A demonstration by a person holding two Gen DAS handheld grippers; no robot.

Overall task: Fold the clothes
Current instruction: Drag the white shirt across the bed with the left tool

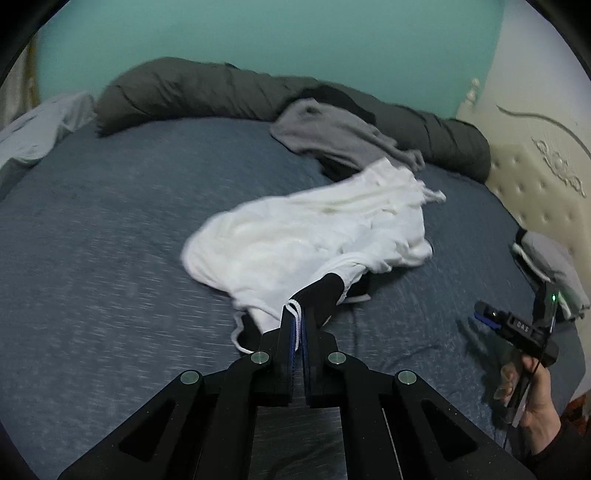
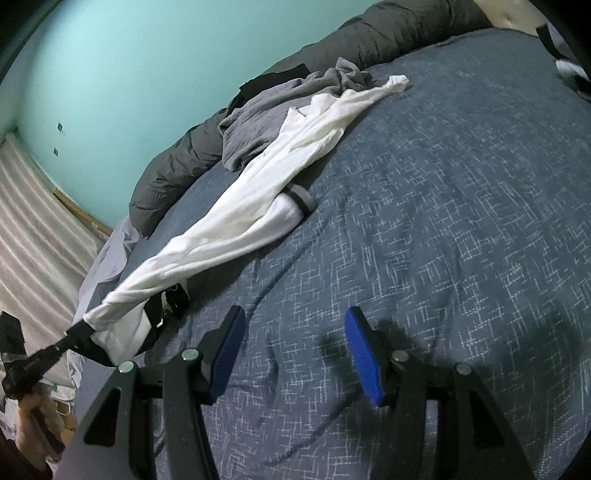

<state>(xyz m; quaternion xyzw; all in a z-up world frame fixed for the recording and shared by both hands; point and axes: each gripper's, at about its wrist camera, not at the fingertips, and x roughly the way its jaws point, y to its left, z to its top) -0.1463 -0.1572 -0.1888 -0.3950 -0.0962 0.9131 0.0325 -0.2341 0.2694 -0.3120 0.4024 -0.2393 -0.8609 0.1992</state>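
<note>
With folding not yet begun, the left tool [image 1: 297, 325] is gripping the black-trimmed edge of the white garment [image 1: 306, 236], which is lying bunched at frame center on the bed [image 1: 110, 221], while the right tool [image 2: 295, 354] is hovering half open and empty.

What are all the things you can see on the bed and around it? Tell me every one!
white cloth garment with black trim: one, white, mid-bed, one end pinched and pulled.
crumpled grey garment: one, grey, behind the white one.
long dark grey rolled duvet: one, along the wall.
blue flecked bedspread: one, covering the bed.
teal wall: behind the bed.
cream tufted headboard: one, at the bed's end.
left claw: shut on the garment.
right claw: open, empty, over the bedspread.
</note>
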